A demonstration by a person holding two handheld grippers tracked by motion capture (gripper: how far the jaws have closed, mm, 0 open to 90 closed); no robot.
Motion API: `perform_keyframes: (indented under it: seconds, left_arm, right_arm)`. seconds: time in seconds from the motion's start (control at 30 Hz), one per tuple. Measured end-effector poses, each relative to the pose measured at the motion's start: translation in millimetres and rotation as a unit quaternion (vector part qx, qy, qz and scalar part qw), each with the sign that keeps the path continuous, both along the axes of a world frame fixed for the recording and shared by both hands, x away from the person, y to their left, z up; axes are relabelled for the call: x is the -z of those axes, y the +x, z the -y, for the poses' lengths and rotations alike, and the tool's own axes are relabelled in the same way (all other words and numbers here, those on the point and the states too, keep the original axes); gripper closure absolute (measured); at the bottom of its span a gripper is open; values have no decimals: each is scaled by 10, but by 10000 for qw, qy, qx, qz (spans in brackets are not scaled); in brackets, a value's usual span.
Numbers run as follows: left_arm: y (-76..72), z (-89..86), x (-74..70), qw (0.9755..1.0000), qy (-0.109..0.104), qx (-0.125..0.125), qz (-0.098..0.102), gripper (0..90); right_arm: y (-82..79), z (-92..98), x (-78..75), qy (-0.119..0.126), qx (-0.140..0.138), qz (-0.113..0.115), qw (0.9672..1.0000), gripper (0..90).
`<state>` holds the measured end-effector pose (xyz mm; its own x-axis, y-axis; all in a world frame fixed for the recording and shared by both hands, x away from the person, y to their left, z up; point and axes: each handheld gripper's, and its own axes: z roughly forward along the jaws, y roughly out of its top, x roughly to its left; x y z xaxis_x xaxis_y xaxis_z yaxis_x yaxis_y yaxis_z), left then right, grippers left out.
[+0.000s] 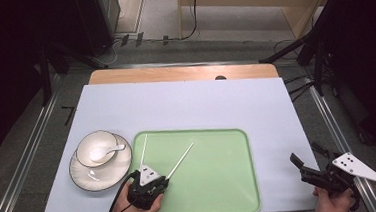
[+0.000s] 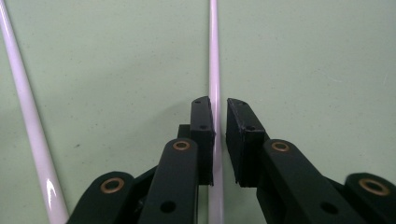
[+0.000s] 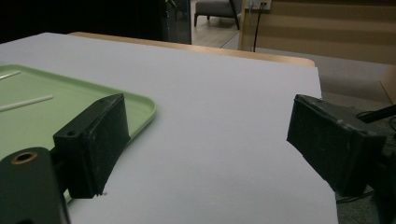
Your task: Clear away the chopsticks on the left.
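Note:
Two white chopsticks lie on a green tray (image 1: 221,179). One chopstick (image 1: 143,150) points straight away from me; the other chopstick (image 1: 182,159) slants to the right. My left gripper (image 1: 160,181) is low over the near end of the slanted one. In the left gripper view that chopstick (image 2: 214,56) runs between the jaws of the left gripper (image 2: 218,105), against the left pad, with a thin gap to the right pad. It rests on the tray (image 2: 303,56), the second chopstick (image 2: 28,116) off to the left. My right gripper (image 1: 304,153) hovers wide open and empty right of the tray.
A white bowl (image 1: 94,142) holding a white spoon (image 1: 113,150) sits on a white plate (image 1: 100,176) left of the tray. A white mat (image 1: 186,106) covers the wooden table (image 1: 184,73). The right gripper (image 3: 208,112) faces bare mat beside the tray corner (image 3: 140,105).

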<state>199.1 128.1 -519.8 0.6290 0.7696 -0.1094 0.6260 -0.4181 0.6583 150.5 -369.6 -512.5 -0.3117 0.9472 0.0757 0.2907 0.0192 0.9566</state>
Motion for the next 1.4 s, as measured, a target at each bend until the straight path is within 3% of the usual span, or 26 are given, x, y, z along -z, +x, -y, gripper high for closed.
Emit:
perform_keyframes:
  seconds: [0.23,0.33,0.57,0.83,0.97,1.13,1.4]
  left_arm:
    - [75,-65,-38,9996,-191,-149,-147,697]
    - [120,-70,-71,9994,-272,-189,-69,689]
    - [360,334,-190,9996,-193,159,89,834]
    - [618,757,-68,9989,-221,399,-147,900]
    - [710,870,2,9989,-75,401,-216,900]
    - [786,794,15,9996,-107,191,-192,900]
    - [859,490,-1,9995,-56,-265,-168,900]
  right_arm:
    - [-9,-14,-4,18,-13,-4,10000,133]
    - [-8,-16,-4,6,-33,-8,10000,133]
    - [3,1,11,56,-28,-44,10000,132]
    - [8,-12,13,70,-58,-63,9999,133]
    - [18,-21,16,63,-85,-72,9999,133]
    - [17,-25,20,69,-109,-82,9999,133]
    - [25,-39,20,58,-139,-74,9999,133]
